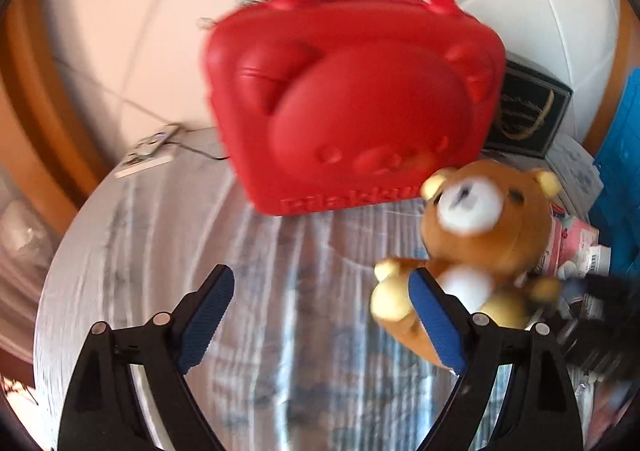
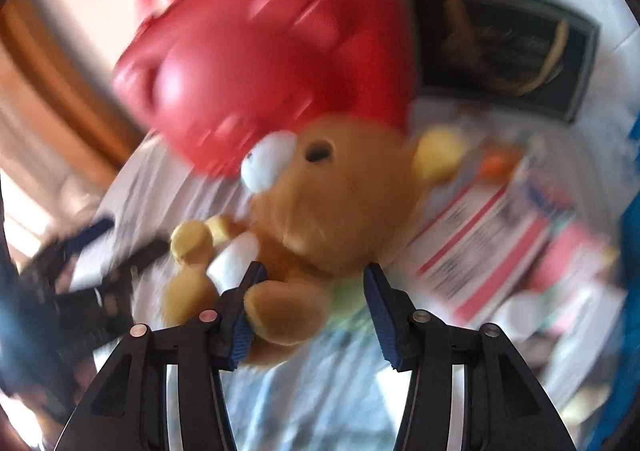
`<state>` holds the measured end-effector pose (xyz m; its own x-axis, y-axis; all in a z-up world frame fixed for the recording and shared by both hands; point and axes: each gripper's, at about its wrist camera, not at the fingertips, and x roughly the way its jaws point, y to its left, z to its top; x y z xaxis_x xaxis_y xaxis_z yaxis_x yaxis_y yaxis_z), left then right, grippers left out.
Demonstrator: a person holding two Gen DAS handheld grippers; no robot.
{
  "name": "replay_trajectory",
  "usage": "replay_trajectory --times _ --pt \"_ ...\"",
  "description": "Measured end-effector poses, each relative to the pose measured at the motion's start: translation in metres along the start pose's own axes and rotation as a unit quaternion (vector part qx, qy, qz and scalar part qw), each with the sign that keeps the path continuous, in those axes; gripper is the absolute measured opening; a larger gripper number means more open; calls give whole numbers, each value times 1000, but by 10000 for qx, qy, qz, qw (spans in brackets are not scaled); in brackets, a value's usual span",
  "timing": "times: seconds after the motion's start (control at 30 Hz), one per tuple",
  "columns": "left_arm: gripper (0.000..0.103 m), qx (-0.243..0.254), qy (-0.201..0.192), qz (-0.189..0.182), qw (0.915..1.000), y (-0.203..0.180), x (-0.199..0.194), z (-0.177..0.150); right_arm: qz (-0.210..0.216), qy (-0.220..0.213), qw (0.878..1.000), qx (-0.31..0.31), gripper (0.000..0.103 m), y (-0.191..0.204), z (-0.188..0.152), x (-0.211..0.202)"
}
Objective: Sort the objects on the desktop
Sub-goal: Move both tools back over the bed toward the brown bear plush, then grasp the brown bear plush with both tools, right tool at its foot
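Both of my jaw pairs point down at the table (image 1: pixel 132 235), and they differ. On my left gripper (image 1: pixel 322 293) they stand wide apart with nothing between them but bare tabletop. On my right gripper (image 2: pixel 312 283) they are narrower, set about the lower body of the bear (image 2: pixel 332 203). Its leg lies against the left pad, while a gap shows beside the right pad, so I cannot tell whether this is a firm grasp.

Largest of what surrounds me is the table, pale with a streaked grey covering. On its far side stands the red bag (image 1: pixel 352 99), upright, handles up, with a bear's face moulded on its front. It rises straight behind the bear and closes off the way beyond. To the right of the bag, against the wall, leans a dark box (image 1: pixel 524 111) with gold lettering too blurred to read. Right of the bear lies a clutter of printed packets (image 2: pixel 480 243), pink and white, close beside it. At the far left of the table rests a small white strip (image 1: pixel 148 155) with a thin cord.

From my left view, the bear sits just right of my right-hand pad, overlapping it, near the bag's lower right corner. My right gripper shows there as a dark blur at the bear's right.
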<state>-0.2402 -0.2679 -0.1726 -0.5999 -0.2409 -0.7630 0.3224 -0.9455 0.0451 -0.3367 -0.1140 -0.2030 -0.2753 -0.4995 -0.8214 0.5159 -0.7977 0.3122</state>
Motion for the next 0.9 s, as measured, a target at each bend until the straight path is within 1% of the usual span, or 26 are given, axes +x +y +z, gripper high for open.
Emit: replay_trajectory --times 0.03,0.1,0.13,0.2,0.23,0.3,0.33,0.37,0.4,0.47,0.57,0.63,0.7,0.73,0.77,0.83,0.9 --pt "90 -97 -42 -18 9999 5 -7 -1 121 94 9999 -76 58 8 -8 6" --pt "90 -262 -53 -232 9994 8 -15 -5 278 304 9991 -109 59 21 -26 20" --pt "90 -301 -13 -358 9989 6 -16 -8 311 331 9990 -48 59 24 -35 22" --pt "90 -278 151 -525 9981 -3 -9 -19 250 224 9994 129 60 23 -46 16" --pt "90 -272 254 -605 9975 -9 -3 -26 162 121 9995 248 61 19 -52 6" --pt "90 -324 490 -807 9950 -19 15 -42 -162 -109 9988 445 64 5 -64 -18" --pt "90 -249 647 -815 9943 -27 24 -51 -356 -171 9980 485 66 -3 -69 -28" --pt "90 -156 776 -947 9924 -34 36 -59 -536 -217 9970 507 68 -10 -72 -37" --pt "90 -175 800 -1039 9912 -37 38 -64 -712 -226 9957 552 68 -18 -76 -46" --pt "90 -252 728 -1106 9909 -34 37 -65 -879 -228 9935 681 68 -34 -80 -59" --pt "89 -118 582 -1099 9922 -24 25 -62 -1029 -226 9917 732 68 -41 -86 -71" --pt "89 -20 436 -1091 9931 -12 9 -59 -919 -208 9922 811 68 -38 -88 -68" --pt "89 136 274 -882 9956 3 -1 -57 -731 -191 9935 850 68 -32 -82 -54" --pt "89 225 214 -720 9969 10 -3 -58 -654 -188 9941 841 70 -25 -82 -51" --pt "89 348 173 -538 9978 19 -2 -59 -563 -181 9949 813 74 -18 -82 -46" --pt "89 522 289 -270 9979 28 8 -61 -387 -139 9964 738 80 3 -83 -34" --pt "89 576 420 -146 9974 37 24 -64 -246 -84 9973 681 80 20 -82 -18"
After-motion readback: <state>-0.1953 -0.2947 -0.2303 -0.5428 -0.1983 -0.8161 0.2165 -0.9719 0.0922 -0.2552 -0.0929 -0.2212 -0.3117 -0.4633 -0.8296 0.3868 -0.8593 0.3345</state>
